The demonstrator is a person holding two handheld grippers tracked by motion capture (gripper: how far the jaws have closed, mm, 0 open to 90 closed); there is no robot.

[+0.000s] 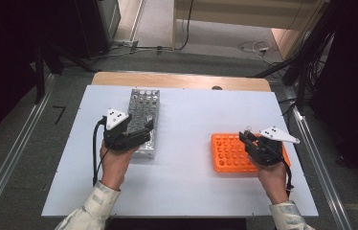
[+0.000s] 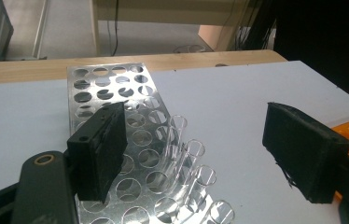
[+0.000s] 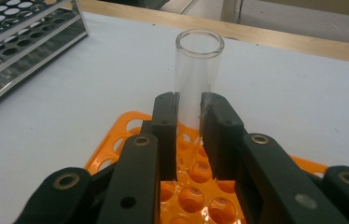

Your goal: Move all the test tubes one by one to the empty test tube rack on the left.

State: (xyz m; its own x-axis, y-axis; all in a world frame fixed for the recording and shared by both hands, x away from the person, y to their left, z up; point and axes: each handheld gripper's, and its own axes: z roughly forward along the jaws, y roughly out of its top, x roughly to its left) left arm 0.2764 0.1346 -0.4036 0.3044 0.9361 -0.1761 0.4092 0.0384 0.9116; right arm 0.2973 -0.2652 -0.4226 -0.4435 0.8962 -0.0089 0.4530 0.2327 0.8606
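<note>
White sheet over the table (image 1: 186, 187) gives me a plain surface to work on, with bare wood showing only along the far edge. On it, toward the far left corner, I keep the metal rack (image 1: 143, 120) lying lengthwise, its long side running from the far edge toward me; in the left gripper view several clear tubes (image 2: 196, 158) stand in its nearer holes, so I judge it the supply. Near the right edge sits the orange rack (image 1: 229, 153), well apart from the metal one, which looks to me like the destination.

My left gripper (image 2: 200, 154) hovers over the near end of the metal rack with jaws spread wide and nothing between the pads, placed ready above the tubes for another pick, I would say.

My right gripper (image 3: 190, 135) is clamped on 1 glass tube (image 3: 199, 60), gripping its lower part so the open mouth stands upright above the jaws. It hangs just over the orange rack's holes, bottom end aimed downward, which suits lowering it straight into a hole.
</note>
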